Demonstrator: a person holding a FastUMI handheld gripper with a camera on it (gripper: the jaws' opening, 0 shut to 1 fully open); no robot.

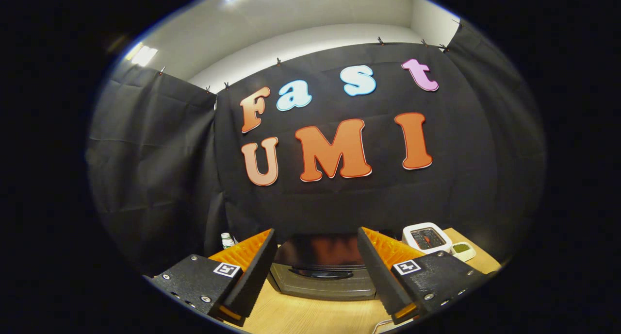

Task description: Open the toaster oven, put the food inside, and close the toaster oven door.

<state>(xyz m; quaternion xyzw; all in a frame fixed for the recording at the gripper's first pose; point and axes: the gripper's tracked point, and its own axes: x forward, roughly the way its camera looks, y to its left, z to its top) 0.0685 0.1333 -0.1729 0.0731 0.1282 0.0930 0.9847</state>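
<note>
Two claw [318, 275] fingers apart, toaster oven [322, 271] beyond

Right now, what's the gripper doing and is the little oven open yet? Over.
Gripper open, holding nothing, above the table. Toaster oven just ahead between the fingers, door looks shut. White toaster and small dish off to the side, not blocking.

The hand-held gripper [318, 271] has 2 ridged fingers (each mount black, screwed, square-tagged), spread apart.
</note>
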